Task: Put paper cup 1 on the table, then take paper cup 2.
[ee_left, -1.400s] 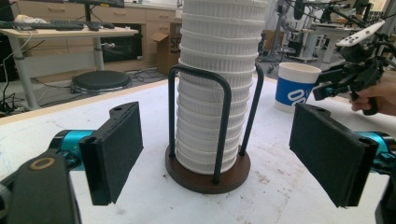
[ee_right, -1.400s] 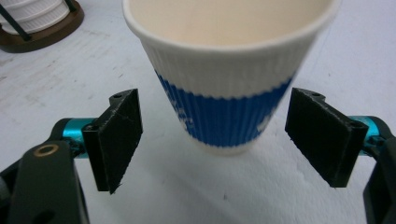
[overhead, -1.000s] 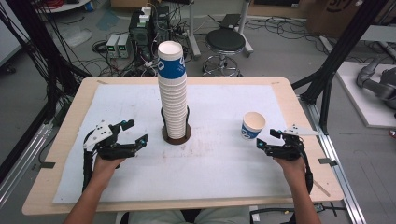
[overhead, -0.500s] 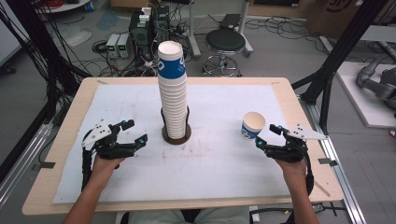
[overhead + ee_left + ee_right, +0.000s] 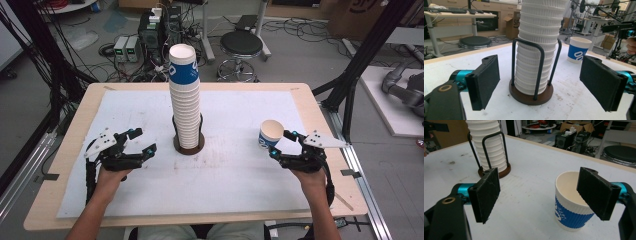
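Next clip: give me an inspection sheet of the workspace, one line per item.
Surface: white mat on a wooden table, scuffed and stained near the middle.
Job's things: single paper cup upright on the mat, apart from the tall cup stack in its wire holder.
Clutter: nothing seen on the mat.
Grippers: left gripper open, facing the stack; right gripper open, one jaw over the cup's rim, not closed on it.
Cables: a black one trails from each gripper along the forearm.
Surroundings: stool, electronics boxes and loose wiring on the floor behind.
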Available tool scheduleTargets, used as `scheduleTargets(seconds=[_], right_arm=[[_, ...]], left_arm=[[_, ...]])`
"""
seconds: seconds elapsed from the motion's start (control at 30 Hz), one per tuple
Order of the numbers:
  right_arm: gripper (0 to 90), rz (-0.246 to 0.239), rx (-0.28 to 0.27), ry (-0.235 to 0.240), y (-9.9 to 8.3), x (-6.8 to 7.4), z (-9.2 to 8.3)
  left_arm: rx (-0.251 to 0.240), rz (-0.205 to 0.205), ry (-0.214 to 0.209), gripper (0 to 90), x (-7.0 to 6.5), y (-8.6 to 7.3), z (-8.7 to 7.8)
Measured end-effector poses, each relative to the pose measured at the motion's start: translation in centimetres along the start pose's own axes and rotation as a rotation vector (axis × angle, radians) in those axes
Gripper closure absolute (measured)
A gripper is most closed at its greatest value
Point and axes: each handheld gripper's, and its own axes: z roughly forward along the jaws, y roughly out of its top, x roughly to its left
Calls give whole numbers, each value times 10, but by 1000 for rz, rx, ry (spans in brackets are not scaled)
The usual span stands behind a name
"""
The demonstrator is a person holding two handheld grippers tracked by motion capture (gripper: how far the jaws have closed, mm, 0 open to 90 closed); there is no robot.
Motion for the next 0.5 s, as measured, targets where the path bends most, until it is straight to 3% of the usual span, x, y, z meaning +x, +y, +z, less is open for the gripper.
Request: scheduleTargets(seconds=[0.5], right_arm=[[195,-4,10,0,0,-1,0]], left_arm=[[-4,3,0,162,0,1,-1]])
